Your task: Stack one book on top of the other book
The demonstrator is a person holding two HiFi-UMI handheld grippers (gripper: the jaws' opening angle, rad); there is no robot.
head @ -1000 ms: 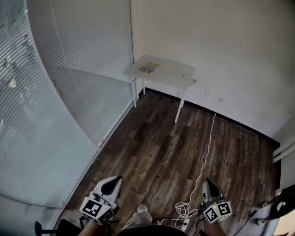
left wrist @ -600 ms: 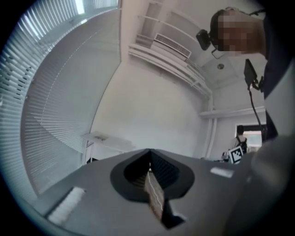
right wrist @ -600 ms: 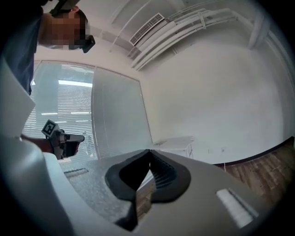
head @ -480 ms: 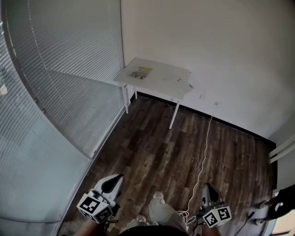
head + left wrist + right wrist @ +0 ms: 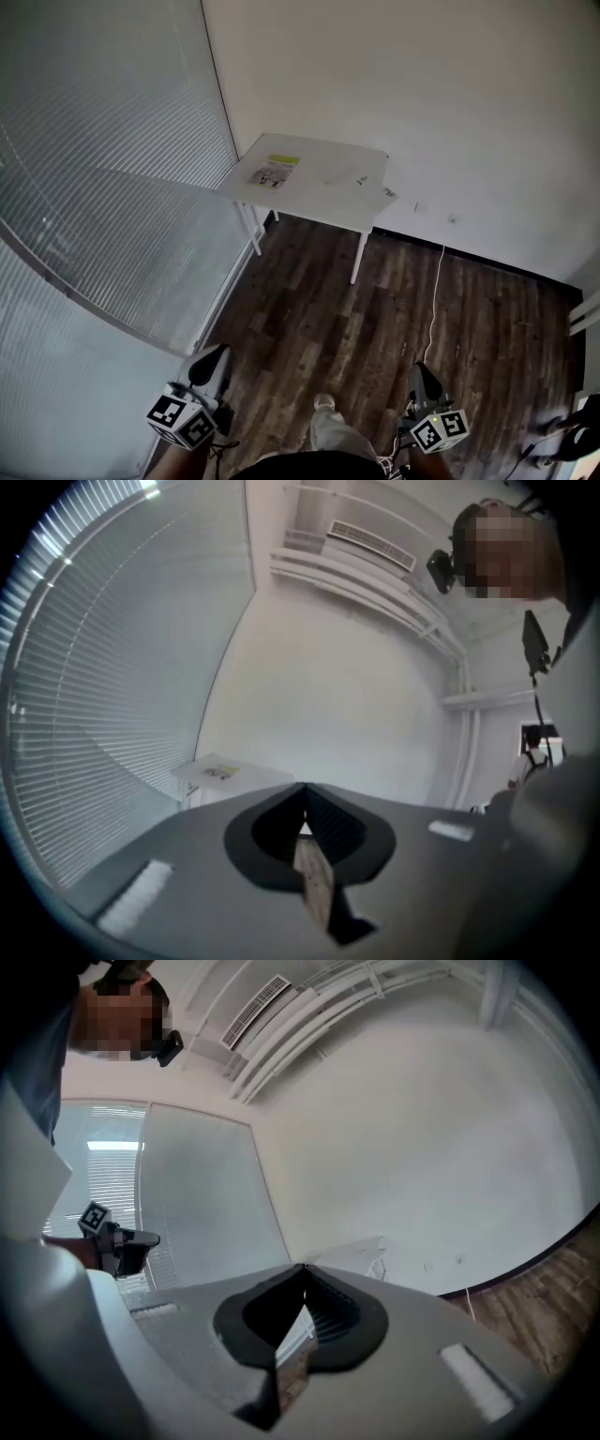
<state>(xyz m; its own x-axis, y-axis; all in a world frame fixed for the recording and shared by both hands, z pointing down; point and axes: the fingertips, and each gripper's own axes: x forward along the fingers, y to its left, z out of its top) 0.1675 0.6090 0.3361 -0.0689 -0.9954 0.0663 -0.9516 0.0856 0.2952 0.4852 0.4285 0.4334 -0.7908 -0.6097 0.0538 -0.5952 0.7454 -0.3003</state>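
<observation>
Left gripper (image 5: pixel 216 352) & right gripper (image 5: pixel 418 370) both had jaws together, nothing btwn them, well apart from the white table (image 5: pixel 328 173). Flat item w/ yellow label (image 5: pixel 277 171) on it was prob. a book; 2nd book unclear. Risk: arriving w/ jaws shut could shove it off the edge.

A table (image 5: pixel 328 176) stood in the far corner, blinds (image 5: pixel 112 169) to its left, a flat item (image 5: pixel 277 171) on its left part.
</observation>
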